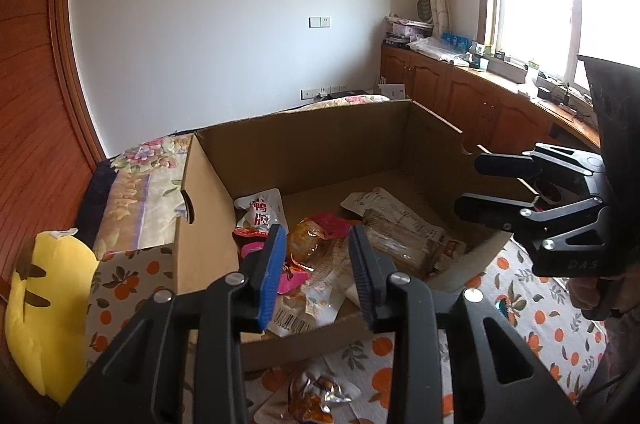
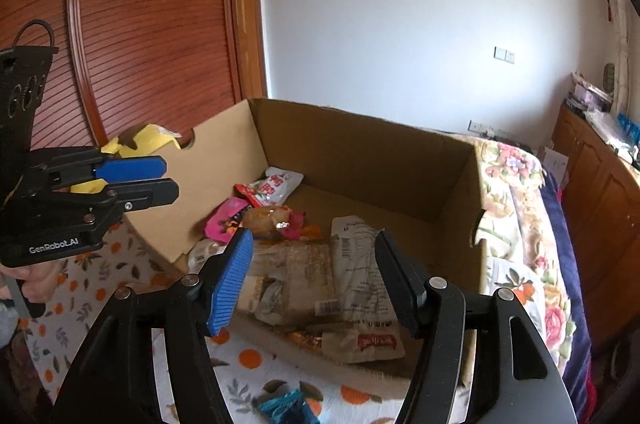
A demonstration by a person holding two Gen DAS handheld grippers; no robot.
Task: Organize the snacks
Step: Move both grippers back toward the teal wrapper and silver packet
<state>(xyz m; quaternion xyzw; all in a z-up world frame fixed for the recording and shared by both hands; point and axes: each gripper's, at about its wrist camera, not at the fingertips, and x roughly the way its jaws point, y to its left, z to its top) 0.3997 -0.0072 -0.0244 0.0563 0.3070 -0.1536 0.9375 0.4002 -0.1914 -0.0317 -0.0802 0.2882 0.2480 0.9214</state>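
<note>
Both grippers, left [image 1: 316,256] and right [image 2: 314,274], hover with fingers spread and empty over the snack-filled cardboard box [image 1: 320,139] on the bed [image 1: 520,280].

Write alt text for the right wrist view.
An open brown cardboard box holds assorted snack packets, a large tan paper-wrapped packet nearest. The right gripper hangs open and empty over it, the left gripper at left, above an orange-print cloth.
</note>
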